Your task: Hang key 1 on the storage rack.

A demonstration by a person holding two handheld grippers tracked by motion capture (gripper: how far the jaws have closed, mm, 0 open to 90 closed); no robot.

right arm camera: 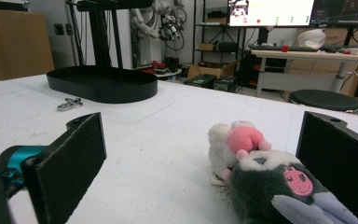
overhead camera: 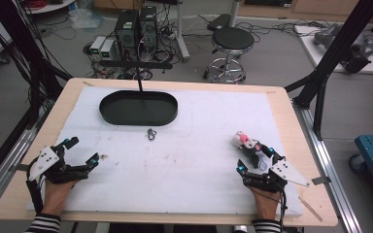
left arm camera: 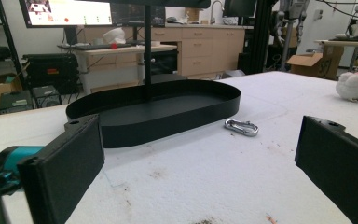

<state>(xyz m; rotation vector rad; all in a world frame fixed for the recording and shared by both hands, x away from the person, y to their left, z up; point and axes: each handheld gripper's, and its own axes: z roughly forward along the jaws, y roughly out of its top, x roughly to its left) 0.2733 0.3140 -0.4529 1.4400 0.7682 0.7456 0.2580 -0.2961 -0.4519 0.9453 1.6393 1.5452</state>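
**Two open grippers resting on a white padded table in a lab**

A white foam mat [overhead camera: 189, 160], lightly stained, is covering a pale wooden tabletop [overhead camera: 291, 126] across the middle of the high view. The left gripper [overhead camera: 80, 151] is sitting at the lower left, jaws standing apart with nothing between them. The right gripper [overhead camera: 255, 158] is sitting at the lower right, jaws spread wide, and a grey, pink and white plush toy [overhead camera: 248, 144] is lying between them on the mat; whether the pads touch it cannot be told. A black oval metal tray [overhead camera: 139, 108] is lying at upper centre, a small silver carabiner [overhead camera: 151, 133] just below it. Beyond the table, a round black stool [overhead camera: 231, 40], computer towers [overhead camera: 137, 26] and loose cables are crowding the grey floor.
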